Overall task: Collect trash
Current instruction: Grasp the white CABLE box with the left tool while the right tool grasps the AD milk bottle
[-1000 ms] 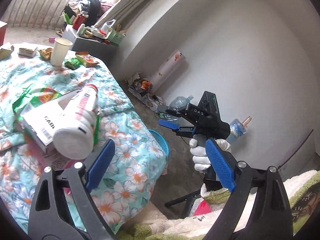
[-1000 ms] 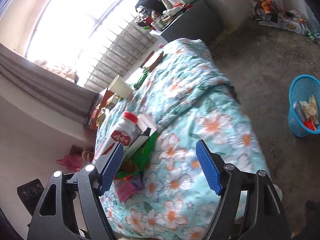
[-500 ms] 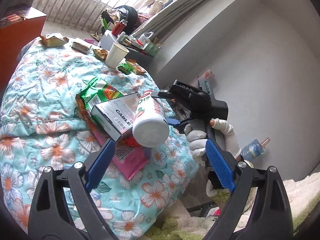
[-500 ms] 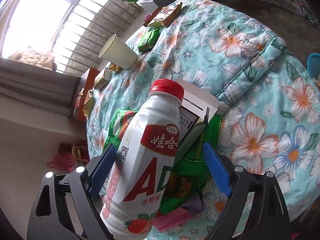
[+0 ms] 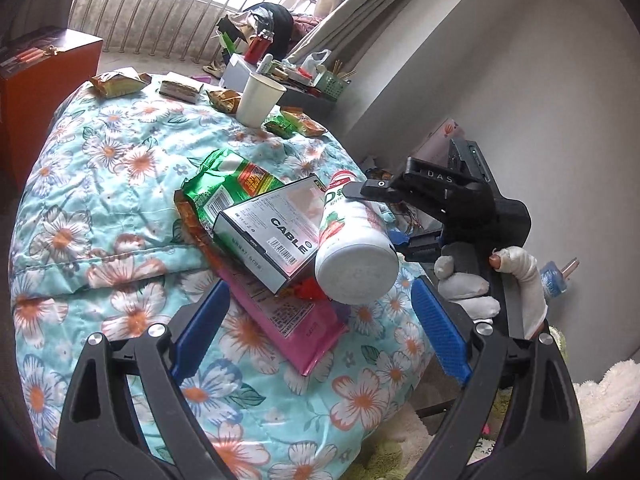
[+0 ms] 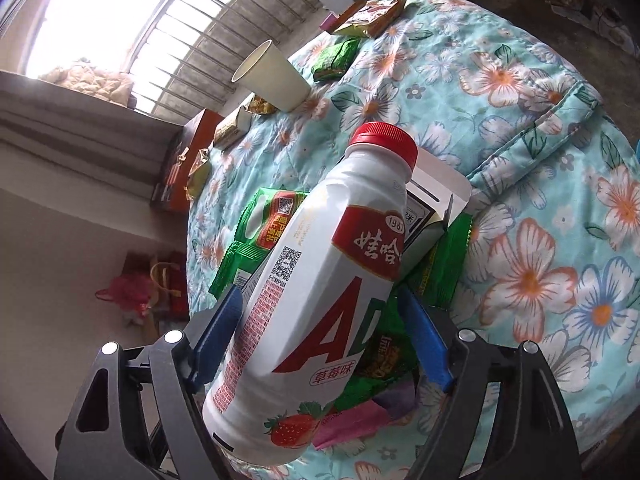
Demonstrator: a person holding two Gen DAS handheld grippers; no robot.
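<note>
Left claw (image 5: 316, 332): ours, wide open, empty, hovering over pink wrapper (image 5: 292, 316) at bed (image 5: 100, 184) near edge. Cable box (image 5: 276, 232) propping white bottle (image 6: 320, 288) clear of quilt, so our right claw (image 6: 320, 336) straddles it; jaws just closing, pads seemingly not yet pressing.
</note>
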